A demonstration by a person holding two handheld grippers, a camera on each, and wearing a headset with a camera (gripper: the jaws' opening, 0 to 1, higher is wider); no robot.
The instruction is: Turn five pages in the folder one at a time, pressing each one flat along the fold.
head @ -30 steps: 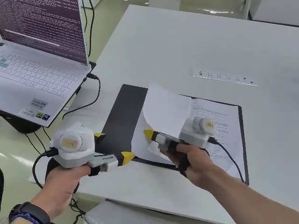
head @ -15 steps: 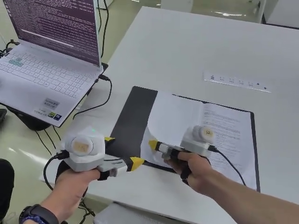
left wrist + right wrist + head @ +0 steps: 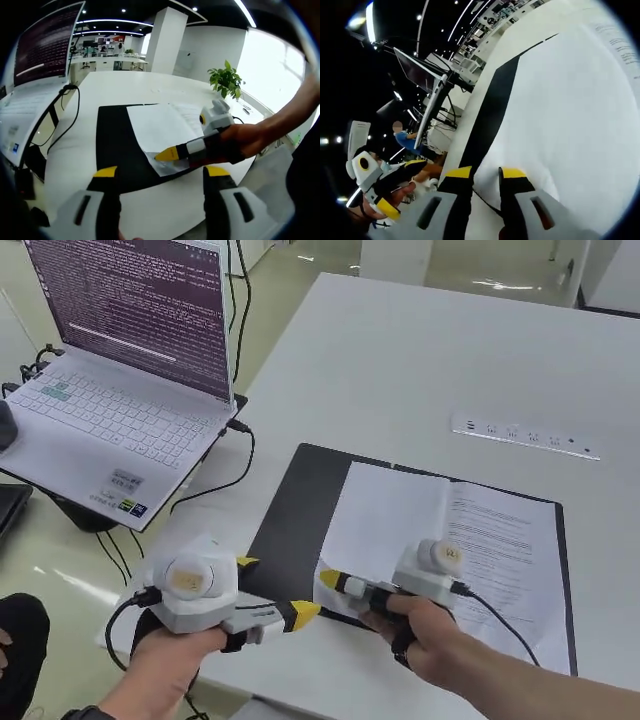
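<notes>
A black folder lies open on the white table, with printed sheets on its right half. A blank-backed page lies turned over towards the left, nearly flat across the fold. My right gripper is shut on this page's near corner, and the thin sheet runs between its yellow tips. In the left gripper view the page and the right gripper lie straight ahead. My left gripper hovers open at the table's near edge, left of the folder, with nothing between its tips.
An open laptop stands to the left, off the table's edge, with a black cable running towards the folder. A white power strip lies behind the folder. A potted plant stands far back.
The page that curled up high above the fold has come down to the left and now lies almost flat. The right gripper has stayed at its near corner.
</notes>
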